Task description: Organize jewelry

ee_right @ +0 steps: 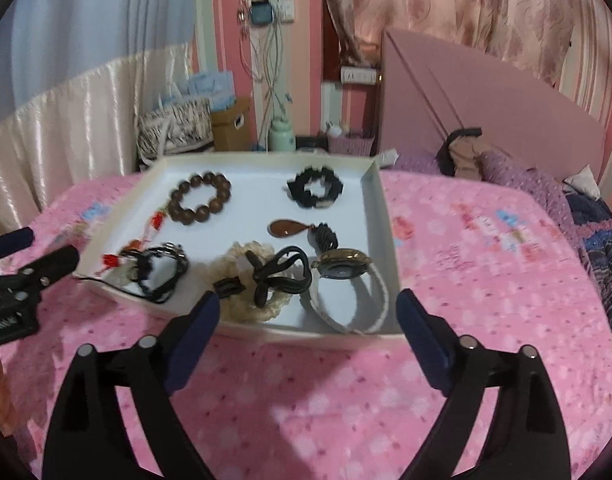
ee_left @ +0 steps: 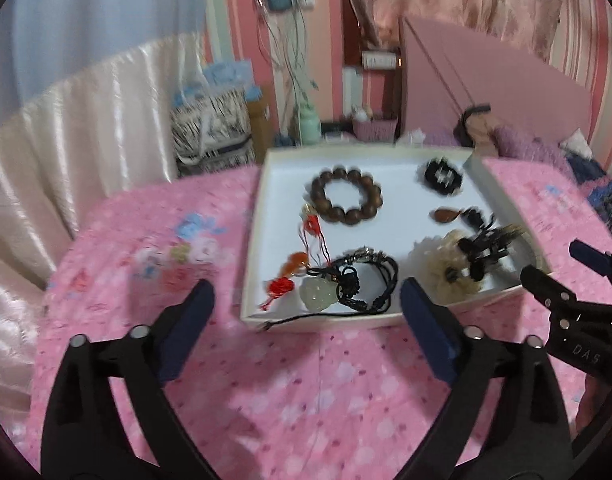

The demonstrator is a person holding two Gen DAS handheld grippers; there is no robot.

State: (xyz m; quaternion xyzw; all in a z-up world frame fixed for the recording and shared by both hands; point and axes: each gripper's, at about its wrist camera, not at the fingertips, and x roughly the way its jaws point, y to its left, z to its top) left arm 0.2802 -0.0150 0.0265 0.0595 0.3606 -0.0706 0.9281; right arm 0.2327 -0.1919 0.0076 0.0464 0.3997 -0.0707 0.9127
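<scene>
Both grippers are the same kit, really. The left gripper (ee_left: 308, 292) has 2 matte black plastic arms that splay out like a V, each tipped with a flat navy-blue pad on the fingers (ee_left: 189, 328). Every arm carries 2 round silver pivot pins. The right gripper (ee_right: 308, 312) matches: black arms, blue finger pads (ee_right: 420, 332), same silver pins. Seen side-on at 3 o'clock in the left wrist view, its black body shows pale "DAS" lettering. At 9 o'clock in the right wrist view, the other one shows a coiled metal spring.
</scene>
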